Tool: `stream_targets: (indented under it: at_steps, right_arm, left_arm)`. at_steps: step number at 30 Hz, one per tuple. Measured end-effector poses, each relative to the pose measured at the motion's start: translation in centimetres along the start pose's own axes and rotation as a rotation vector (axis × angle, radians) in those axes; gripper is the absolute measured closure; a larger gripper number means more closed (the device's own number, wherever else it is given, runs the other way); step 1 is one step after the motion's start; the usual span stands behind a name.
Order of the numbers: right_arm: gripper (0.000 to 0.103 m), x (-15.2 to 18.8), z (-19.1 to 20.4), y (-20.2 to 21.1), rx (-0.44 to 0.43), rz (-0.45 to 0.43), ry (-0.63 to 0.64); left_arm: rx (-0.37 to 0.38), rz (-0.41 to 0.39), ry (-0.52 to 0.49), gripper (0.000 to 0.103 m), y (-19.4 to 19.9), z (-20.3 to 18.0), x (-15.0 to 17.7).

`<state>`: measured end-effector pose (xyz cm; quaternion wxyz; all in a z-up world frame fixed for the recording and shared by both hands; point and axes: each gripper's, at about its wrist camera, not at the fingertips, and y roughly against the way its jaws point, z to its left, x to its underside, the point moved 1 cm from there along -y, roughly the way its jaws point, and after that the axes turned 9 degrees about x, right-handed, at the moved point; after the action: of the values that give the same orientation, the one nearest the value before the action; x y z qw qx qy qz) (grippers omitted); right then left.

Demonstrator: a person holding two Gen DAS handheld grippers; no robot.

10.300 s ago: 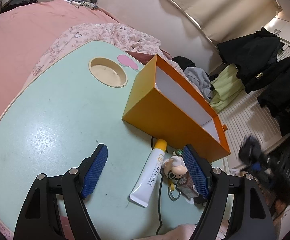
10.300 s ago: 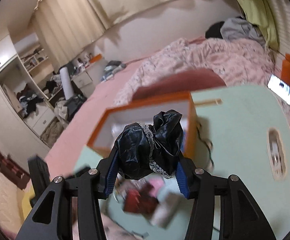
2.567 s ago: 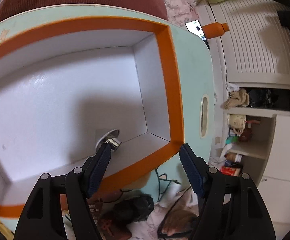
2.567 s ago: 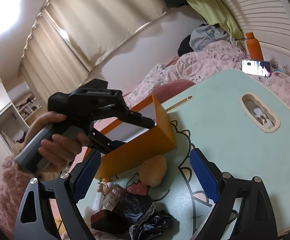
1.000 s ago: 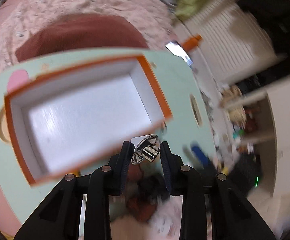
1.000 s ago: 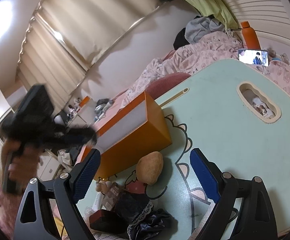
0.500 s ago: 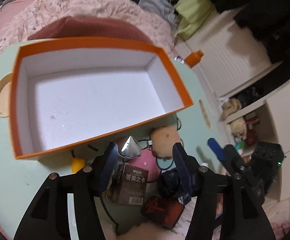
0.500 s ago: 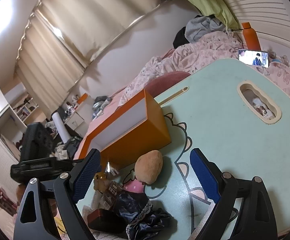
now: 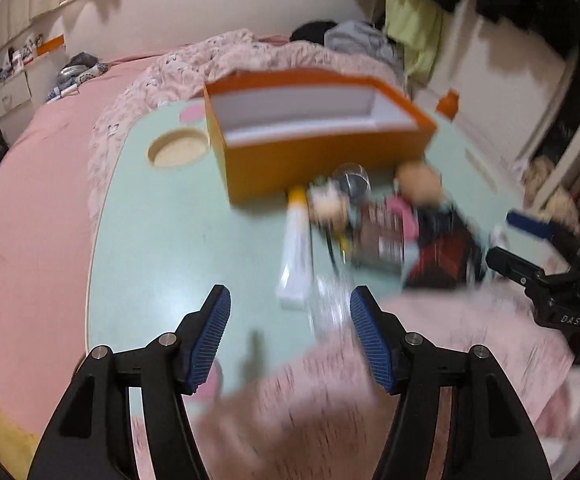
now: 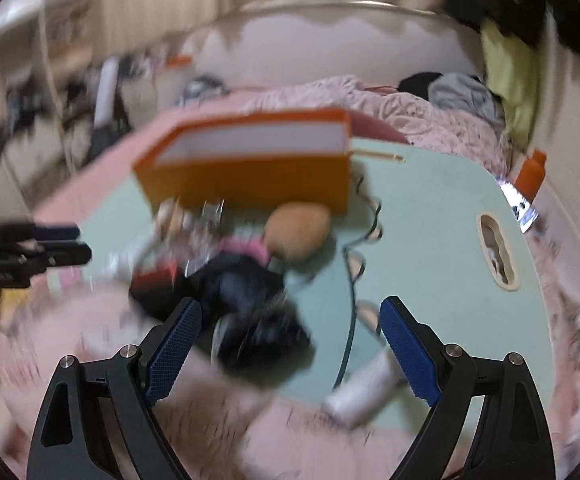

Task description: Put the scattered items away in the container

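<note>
Left wrist view. Left tool (image 9: 290, 332): hovering low over the near edge of the tabletop (image 9: 162, 232), blue pads standing well apart, nothing between them. Orange box (image 9: 314, 160): sitting at the far side of the tabletop, its open top showing white inner walls; what shows of the interior is looking bare, though the floor is mostly hidden from this angle. Pile of scattered items, lying on the tabletop just in front of the box: white tube (image 9: 296, 256) with a yellow cap, small figure keychain (image 9: 328, 206), brown carton (image 9: 382, 240), tan plush (image 9: 420, 182), dark red pouch (image 9: 444, 266). Motion blur is smearing most of these, so identities are approximate. Right tool (image 9: 530, 240): showing at the right edge, near the pile.

Right wrist view. Right tool (image 10: 288, 342): hanging over the near end of the pile, pads spread wide and gripping nothing. Orange box (image 10: 250, 176): standing behind the pile. Tan plush (image 10: 298, 230): resting just in front of the box wall. Black lace-trimmed cloth (image 10: 250, 308): lying nearest the pads. Dark cable (image 10: 350, 276) and a white cylinder (image 10: 364, 390): lying to the right.

Progress, as judged: tidying is looking barely begun; every listed item is waiting outside the box.
</note>
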<state>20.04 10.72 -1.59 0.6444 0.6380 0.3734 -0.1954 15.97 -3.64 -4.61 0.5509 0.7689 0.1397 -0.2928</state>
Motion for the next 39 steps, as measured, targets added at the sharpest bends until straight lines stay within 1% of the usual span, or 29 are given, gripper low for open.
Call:
stream_targets:
  at_steps: [2,4,5,7,9,10,12,16,18,22,39]
  right_arm:
    - [0.012,0.9,0.8,0.1,0.013,0.004,0.023]
    - [0.012,1.2,1.0,-0.2,0.032,0.004,0.040]
    - [0.012,1.2,1.0,-0.6,0.031,0.015,0.040]
    - [0.012,1.4,0.9,-1.6,0.021,0.046,0.035]
    - [0.012,1.4,1.0,-2.1,0.010,0.061,0.032]
    - [0.012,1.4,1.0,-2.0,0.007,0.059,0.028]
    - [0.012,1.5,0.8,-1.9,0.000,0.058,0.020]
    - [0.011,1.4,0.8,-2.1,-0.006,0.064,0.017]
    - [0.011,1.4,0.8,-2.1,-0.012,0.068,0.014]
    - [0.010,1.3,0.7,-2.3,-0.021,0.081,0.004]
    - [0.010,1.2,0.7,-2.3,-0.015,0.079,0.009]
  left_arm:
    - [-0.038,-0.038,-0.020,0.040,0.3,-0.9,1.2]
    - [-0.093,-0.094,-0.035,0.040,-0.4,-2.0,2.1]
    - [-0.119,-0.115,-0.046,0.040,-0.7,-2.4,2.3]
    - [-0.196,-0.171,-0.069,0.040,-1.3,-3.4,3.0]
    - [-0.238,-0.200,-0.100,0.040,-1.4,-4.0,3.3]
    - [-0.235,-0.199,-0.103,0.040,-1.2,-4.0,3.3]
    - [-0.195,-0.183,-0.080,0.040,-1.3,-3.4,3.2]
    - [-0.142,-0.162,-0.004,0.030,-1.6,-1.8,3.1]
    - [-0.129,-0.156,0.015,0.028,-1.7,-1.5,3.2]
    - [-0.126,-0.153,0.021,0.027,-1.7,-1.6,3.4]
    - [-0.110,-0.141,0.045,0.024,-2.0,-1.1,3.2]
